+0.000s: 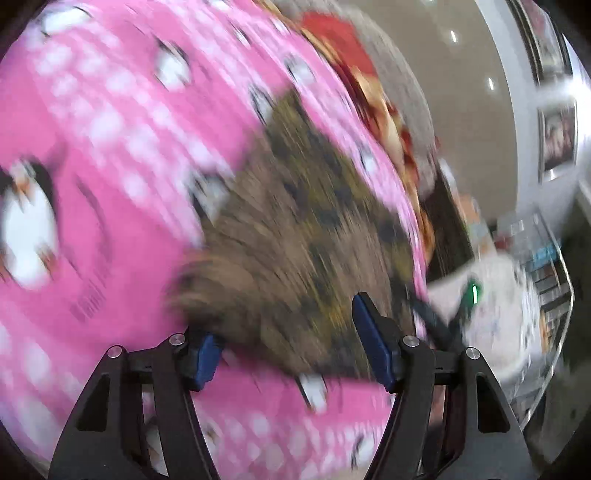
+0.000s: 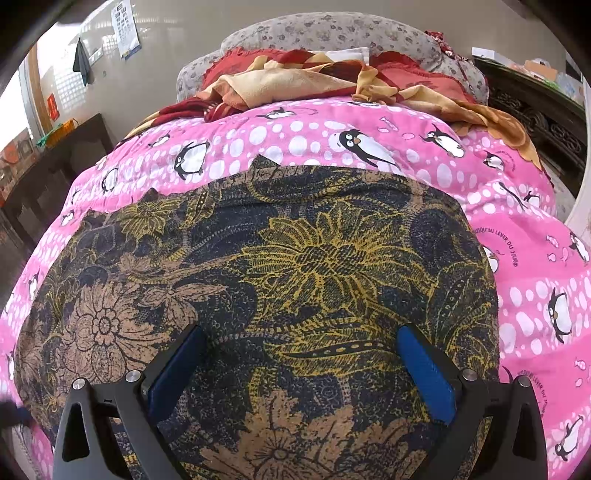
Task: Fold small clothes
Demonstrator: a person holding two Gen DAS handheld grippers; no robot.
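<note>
A home bedroom: a bed (image 2: 524, 236) wearing a pink penguin-print cover, pillows (image 2: 332, 33) lying at its head edge, framed pictures (image 1: 557, 140) hanging.

Garment (image 2: 295, 295): matt woven cloth, floral print. Bedsheet (image 2: 517, 229): smooth pink cloth. Blanket (image 2: 288, 83) beyond bedsheet: soft, fuzzy. Right gripper (image 2: 301, 363): matt black plastic, blue rubbery pads (image 2: 424, 373), shiny metal screws.

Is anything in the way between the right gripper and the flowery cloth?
No, nothing visible. The right gripper is open right over the flowery cloth, which lies spread on the pink blanket. The red and tan blanket is bunched far behind, off the cloth.
</note>
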